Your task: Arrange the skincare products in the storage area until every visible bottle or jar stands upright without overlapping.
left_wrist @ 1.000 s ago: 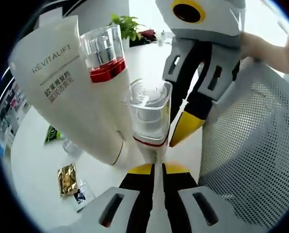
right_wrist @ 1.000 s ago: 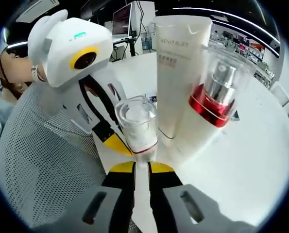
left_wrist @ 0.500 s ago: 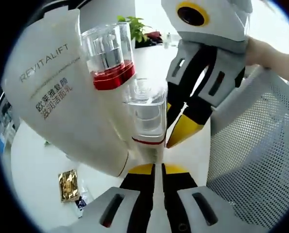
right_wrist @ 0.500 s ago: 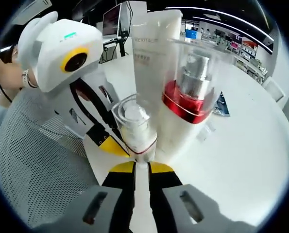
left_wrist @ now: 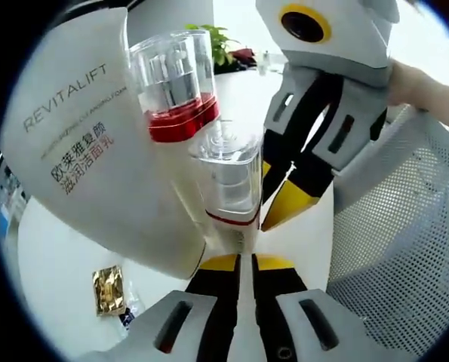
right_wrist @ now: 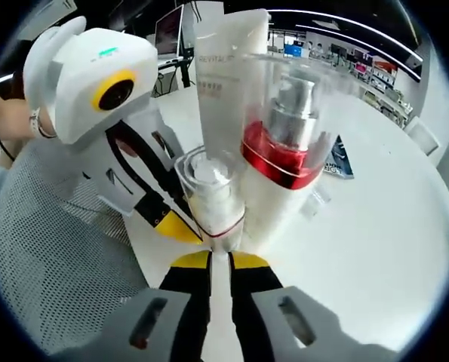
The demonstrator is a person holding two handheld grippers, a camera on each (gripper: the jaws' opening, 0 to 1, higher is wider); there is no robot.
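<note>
Since a second earlier, we had brought the white REVITALIFT tube [left_wrist: 96,151] and the red-banded pump bottle [left_wrist: 173,83] closer and larger in the left gripper view, the pump bottle now crowding the tube in the right gripper view. Our left gripper [left_wrist: 238,260] had its fingers pressed nearly together at the foot of the small clear-capped bottle [left_wrist: 230,177], seemingly pinching its base, though the contact itself was hidden. Our right gripper [right_wrist: 218,258] showed the same: fingers all but closed just under that small bottle [right_wrist: 209,192]. All three products sat tight together on the white desk [right_wrist: 360,226], beside the mesh basket [left_wrist: 405,249], the tube leaning. A gold sachet [left_wrist: 107,289] lay apart on the desk. We judged the step to be steadying the small bottle upright; next we needed to separate the cluster without toppling the leaning tube.
</note>
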